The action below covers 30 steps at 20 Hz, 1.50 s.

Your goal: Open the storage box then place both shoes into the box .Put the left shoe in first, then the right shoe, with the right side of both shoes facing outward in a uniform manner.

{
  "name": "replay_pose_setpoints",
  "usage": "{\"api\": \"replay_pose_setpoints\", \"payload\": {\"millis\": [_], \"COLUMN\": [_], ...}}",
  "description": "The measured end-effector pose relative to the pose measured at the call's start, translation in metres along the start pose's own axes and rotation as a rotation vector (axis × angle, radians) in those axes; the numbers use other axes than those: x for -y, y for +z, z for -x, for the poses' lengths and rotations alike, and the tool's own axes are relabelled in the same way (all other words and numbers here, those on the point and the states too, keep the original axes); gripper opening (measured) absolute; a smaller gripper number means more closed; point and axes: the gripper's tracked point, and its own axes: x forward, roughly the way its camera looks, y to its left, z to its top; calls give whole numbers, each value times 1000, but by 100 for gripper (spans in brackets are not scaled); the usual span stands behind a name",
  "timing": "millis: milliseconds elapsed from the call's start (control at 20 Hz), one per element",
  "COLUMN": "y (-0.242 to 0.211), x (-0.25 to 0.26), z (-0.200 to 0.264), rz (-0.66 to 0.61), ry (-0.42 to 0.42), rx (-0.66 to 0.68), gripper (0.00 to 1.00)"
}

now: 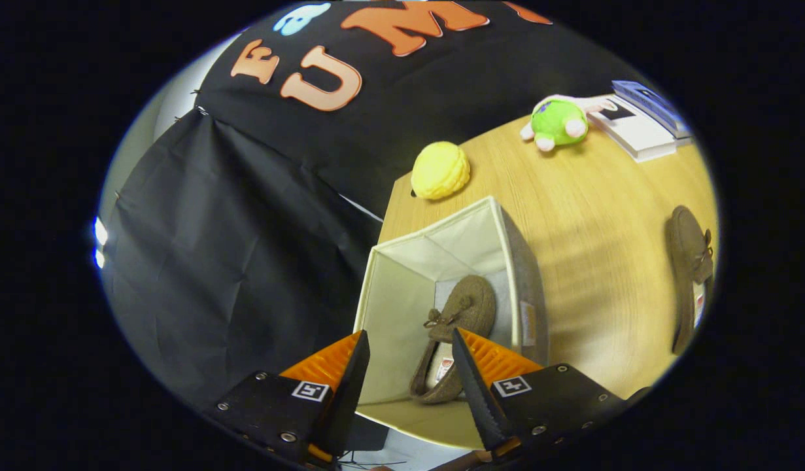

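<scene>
While the tongs point(409, 366) hang over the open storage box point(402, 307), their two fingers stand apart, with nothing pressed between them. Seen through the gap between the fingers, a brown shoe point(456, 327) lies inside the box, resting on its side against the pale lining, its toe pointing away from the tongs and a small bow showing on its upper. The right finger's tip overlaps the shoe's heel end in the view; whether it touches the shoe cannot be told. The box has a cream inside and a grey outer wall, and it sits at the near corner of the wooden surface point(592, 261). The second brown shoe point(691, 275) lies on the bare surface well apart from the box, off to the right. Beyond the box, at the surface's far edge, rests a yellow knitted ball point(440, 170). Farther right sits a green plush toy point(558, 122), just beside a stack of books point(644, 124).
</scene>
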Motion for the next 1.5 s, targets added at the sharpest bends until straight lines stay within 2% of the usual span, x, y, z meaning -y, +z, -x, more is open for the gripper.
{"api": "replay_pose_setpoints", "payload": {"millis": [100,250,350,600,1200,1400,1500], "y": [9,20,19,20,22,4,2], "x": [5,36,54,129,259,289,292], "z": [20,56,69,86,132,138,142], "rz": [41,92,119,156,146,136,143], "ry": [-3,-53,-73,-219,-461,-507,-501], "rx": [49,122,116,126,119,75,76], "gripper": [79,85,86,87,86,81,77]}}
